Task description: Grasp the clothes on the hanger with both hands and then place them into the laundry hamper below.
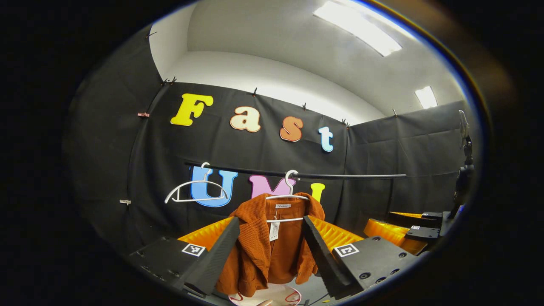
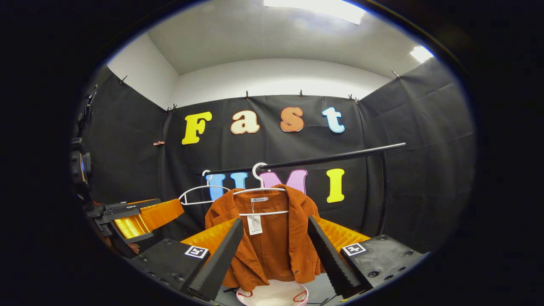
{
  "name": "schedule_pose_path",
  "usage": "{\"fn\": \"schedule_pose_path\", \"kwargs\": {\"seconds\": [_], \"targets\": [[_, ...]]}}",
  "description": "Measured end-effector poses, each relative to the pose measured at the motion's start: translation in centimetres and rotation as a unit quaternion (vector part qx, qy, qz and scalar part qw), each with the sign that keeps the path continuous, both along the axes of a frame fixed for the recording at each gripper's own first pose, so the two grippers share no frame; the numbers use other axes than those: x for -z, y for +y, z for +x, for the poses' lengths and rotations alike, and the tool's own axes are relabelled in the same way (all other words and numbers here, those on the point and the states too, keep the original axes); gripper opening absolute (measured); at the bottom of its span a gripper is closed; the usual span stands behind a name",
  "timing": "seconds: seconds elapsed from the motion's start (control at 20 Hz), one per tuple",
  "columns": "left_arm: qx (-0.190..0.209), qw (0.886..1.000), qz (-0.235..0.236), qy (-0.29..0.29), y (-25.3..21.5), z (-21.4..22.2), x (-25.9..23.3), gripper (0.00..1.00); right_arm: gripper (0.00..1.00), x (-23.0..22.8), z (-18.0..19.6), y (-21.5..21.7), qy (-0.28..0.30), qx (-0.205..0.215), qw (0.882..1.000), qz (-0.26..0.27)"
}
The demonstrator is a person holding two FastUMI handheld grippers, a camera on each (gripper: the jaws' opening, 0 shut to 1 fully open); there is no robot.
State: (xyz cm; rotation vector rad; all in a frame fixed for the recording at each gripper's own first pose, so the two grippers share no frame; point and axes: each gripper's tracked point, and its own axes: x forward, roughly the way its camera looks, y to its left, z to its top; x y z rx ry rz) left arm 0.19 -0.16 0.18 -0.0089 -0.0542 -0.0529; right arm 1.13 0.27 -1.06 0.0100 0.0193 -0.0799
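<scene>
Left gripper view | jacket beyond left tongs, apart

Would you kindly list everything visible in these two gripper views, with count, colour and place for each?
Rust-orange corduroy jacket: one, hanging open on the right-hand hanger, a white tag at its collar.
White wire hangers: two on the rail; one carries the jacket, the empty one hangs to its left.
Black metal rail: one, running across in front of the black cloth wall.
White round hamper with red trim: one, below the jacket, partly seen.
Ceiling light panels: two, white, overhead.
Left gripper: black body, orange fingers with black pads, open, short of the jacket.
Right gripper: same colours, open, facing the jacket.
</scene>
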Motion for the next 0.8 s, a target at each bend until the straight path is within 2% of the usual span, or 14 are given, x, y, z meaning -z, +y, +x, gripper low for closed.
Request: {"fn": "schedule_pose_path", "kwargs": {"seconds": [0.35,0.8], "targets": [[0.015,1.000,-0.004,0.006,1.7,2.9,-0.4,0.94,0.98,0.4,0.1,0.8,0.002,0.019,1.000,-0.004],[0.035,0.999,-0.003,0.021,2.4,3.6,1.3,0.94,0.98,2.6,0.6,1.1,0.020,0.042,0.999,-0.012]]}}
